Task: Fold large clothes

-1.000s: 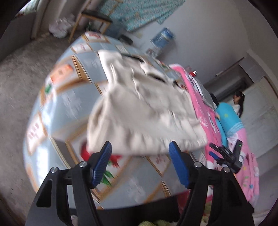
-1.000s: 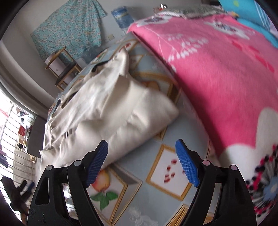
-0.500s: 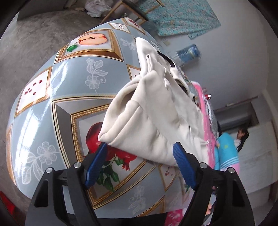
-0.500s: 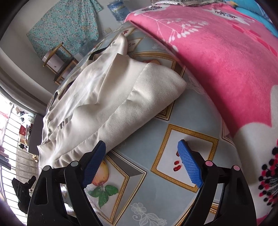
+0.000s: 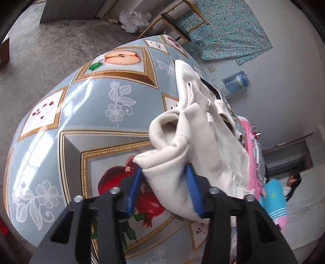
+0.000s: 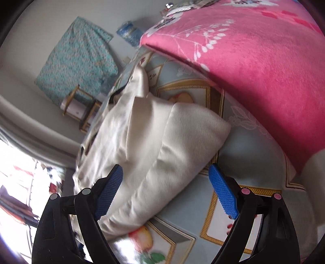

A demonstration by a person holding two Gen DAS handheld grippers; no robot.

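A cream garment (image 5: 199, 142) lies bunched on the fruit-patterned tablecloth (image 5: 81, 101). My left gripper (image 5: 165, 188) is closing on the garment's near corner; both blue pads press into the cloth, which fills the gap. In the right wrist view the same garment (image 6: 162, 138) shows as a thick folded wad on the tablecloth (image 6: 233, 213). My right gripper (image 6: 166, 186) stands open just over the wad's near edge, its left fingertip (image 6: 109, 188) above the cloth and its right one over the table.
A pink floral blanket (image 6: 254, 61) covers the table's right side, close to the garment. Beyond the table stand a wooden chair (image 5: 174, 18) and a blue water bottle (image 5: 236, 82). A person (image 5: 292, 182) sits at the far right.
The left gripper dropped onto the garment's corner and its jaws narrowed around the cloth. The right gripper rolled and sank closer to the folded wad, staying open.
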